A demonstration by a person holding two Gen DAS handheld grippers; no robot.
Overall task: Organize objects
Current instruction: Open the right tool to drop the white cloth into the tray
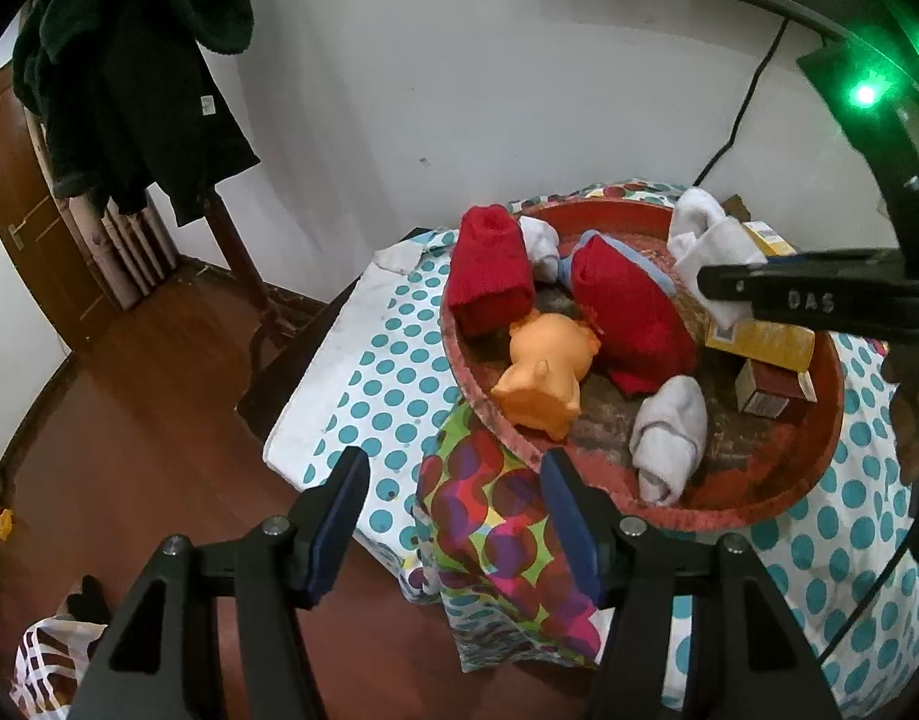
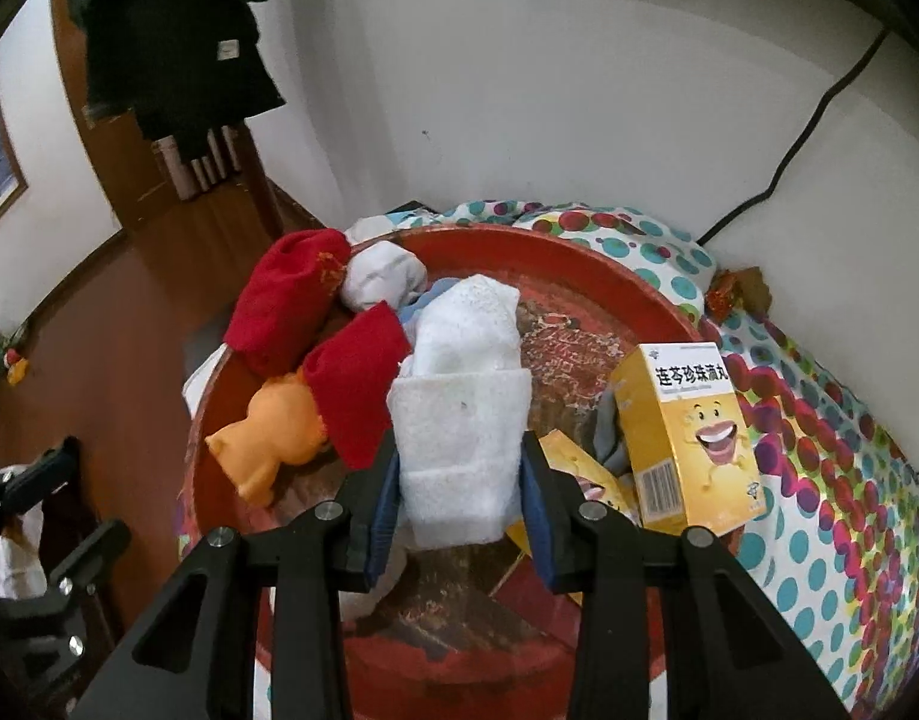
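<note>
White walls and a brown wooden floor are seen behind a table (image 1: 363,372) that is covered with a dotted cloth, white with teal dots and partly with purple and red circles. On this cloth a round red tray (image 2: 585,276) with a worn, scratched bottom is placed.

A folded white sock (image 2: 459,420) is pinched by the right gripper (image 2: 459,474); its two blue pads are pressed on both sides of the soft, fluffy bundle, which is held above the middle of the tray. In the left wrist view the same sock (image 1: 708,246) is seen at the far right side of the tray, in front of the black finger.

The left gripper (image 1: 453,516) is held with its jaws spread and nothing between them, over the near edge of the table.

Inside the tray are lying two rolled red socks (image 1: 489,270), an orange toy pig (image 1: 543,384) just beside them, another white sock roll (image 1: 669,438) near the front rim, and one more small white roll (image 2: 378,273) at the back. A yellow box (image 2: 687,432) with a laughing cartoon face and Chinese letters is standing upright at the right side of the tray, and a small brown box (image 1: 771,390) is seen near it
</note>
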